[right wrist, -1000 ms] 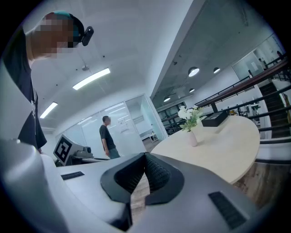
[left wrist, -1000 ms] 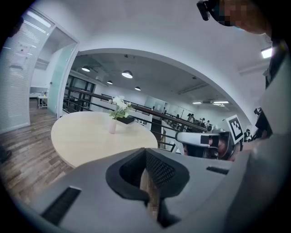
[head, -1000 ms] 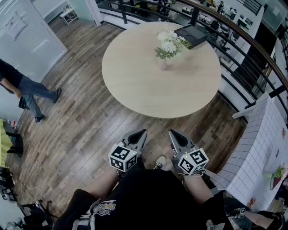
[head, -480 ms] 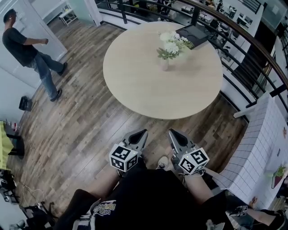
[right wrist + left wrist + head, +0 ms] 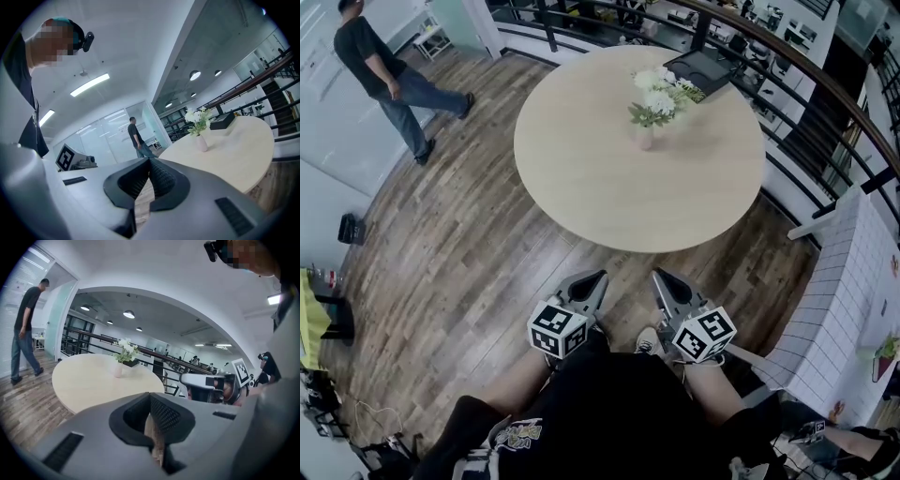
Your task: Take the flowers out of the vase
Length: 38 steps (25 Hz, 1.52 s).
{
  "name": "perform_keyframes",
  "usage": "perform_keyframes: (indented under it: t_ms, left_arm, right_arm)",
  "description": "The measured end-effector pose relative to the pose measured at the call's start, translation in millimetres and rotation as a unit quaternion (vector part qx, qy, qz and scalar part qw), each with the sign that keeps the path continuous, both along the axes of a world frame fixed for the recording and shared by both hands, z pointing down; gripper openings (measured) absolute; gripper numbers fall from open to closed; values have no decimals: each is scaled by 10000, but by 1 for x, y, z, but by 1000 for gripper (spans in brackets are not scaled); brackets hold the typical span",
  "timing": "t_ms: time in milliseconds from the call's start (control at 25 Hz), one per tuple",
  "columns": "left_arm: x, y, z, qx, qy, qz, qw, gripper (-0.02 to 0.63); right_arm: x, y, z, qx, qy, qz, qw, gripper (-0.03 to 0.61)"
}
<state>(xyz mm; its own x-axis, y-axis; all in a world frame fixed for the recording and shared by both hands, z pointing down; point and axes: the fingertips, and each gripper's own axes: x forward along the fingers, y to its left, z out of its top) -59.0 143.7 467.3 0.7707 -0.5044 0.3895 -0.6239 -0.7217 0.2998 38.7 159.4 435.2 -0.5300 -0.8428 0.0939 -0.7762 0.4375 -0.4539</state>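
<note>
White flowers with green leaves stand in a small pale pink vase on the far half of a round light-wood table. The same bouquet shows far ahead in the left gripper view, and as flowers in the vase in the right gripper view. My left gripper and right gripper hang side by side over the wooden floor, short of the table's near edge. Both are shut and hold nothing.
A black tray lies at the table's far edge beside a dark railing. A person walks across the floor at the far left. A white tiled surface stands at the right. Dark clutter sits at the lower left.
The table has drifted slightly nearer as I edge forward. The person at the left has walked from mid-left toward the far upper left. Both grippers stay shut.
</note>
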Motion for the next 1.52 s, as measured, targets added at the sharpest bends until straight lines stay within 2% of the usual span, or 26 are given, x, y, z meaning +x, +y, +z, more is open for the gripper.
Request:
perform_keyframes:
  t_ms: [320, 640, 1160, 1520]
  left_arm:
    - [-21, -14, 3, 41, 23, 200, 9998, 6]
    - [-48, -49, 2, -5, 86, 320, 9994, 6]
    - [-102, -79, 0, 44, 165, 395, 9991, 6]
    - [-112, -87, 1, 58, 217, 317, 9992, 6]
  right_arm:
    - [-19, -11, 4, -9, -8, 258, 9997, 21]
    - [-45, -44, 0, -34, 59, 424, 9991, 21]
    - [-94, -73, -3, -64, 164, 543, 9984, 21]
    - [-88, -94, -4, -55, 255, 627, 9977, 21]
